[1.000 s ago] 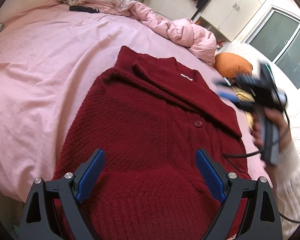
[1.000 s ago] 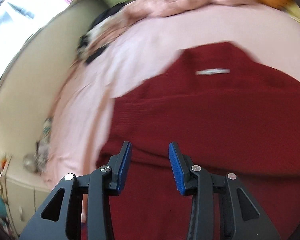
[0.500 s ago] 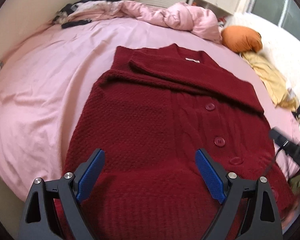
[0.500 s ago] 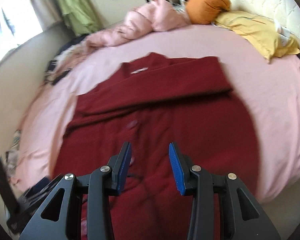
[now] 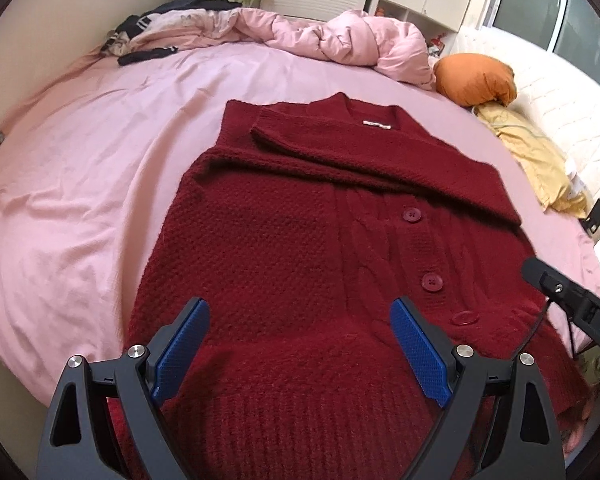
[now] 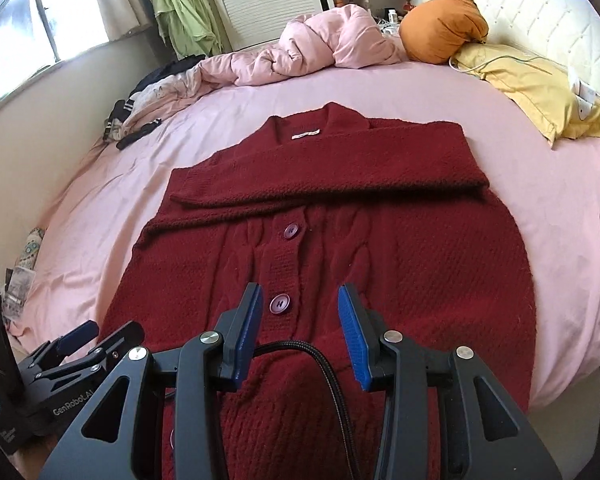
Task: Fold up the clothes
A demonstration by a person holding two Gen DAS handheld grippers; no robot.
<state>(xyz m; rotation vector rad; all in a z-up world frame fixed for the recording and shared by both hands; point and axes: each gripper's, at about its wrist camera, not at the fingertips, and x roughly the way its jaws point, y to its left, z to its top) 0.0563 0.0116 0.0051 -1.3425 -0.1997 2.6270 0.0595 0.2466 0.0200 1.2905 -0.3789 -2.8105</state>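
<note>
A dark red knitted cardigan [image 5: 300,240] lies flat on the pink bed, buttons up, with both sleeves folded across the chest; it also shows in the right wrist view [image 6: 380,248]. My left gripper [image 5: 300,344] is wide open and empty, hovering over the cardigan's hem on its left half. My right gripper [image 6: 300,332] is partly open and empty, above the button band near the hem. A black cable [image 6: 332,384] runs under it. The left gripper also shows at the lower left of the right wrist view [image 6: 80,344].
The pink bed sheet [image 5: 80,168] surrounds the cardigan. A bunched pink duvet [image 6: 324,52], an orange pillow [image 6: 440,28] and a yellow pillow [image 6: 536,92] lie at the far side. Dark clothes [image 5: 144,46] are piled far left. The bed's near edge is just below the hem.
The right gripper swung from the cardigan's right side round to the near hem and now faces up the garment. The left gripper tilted slightly. The cardigan has not moved.
</note>
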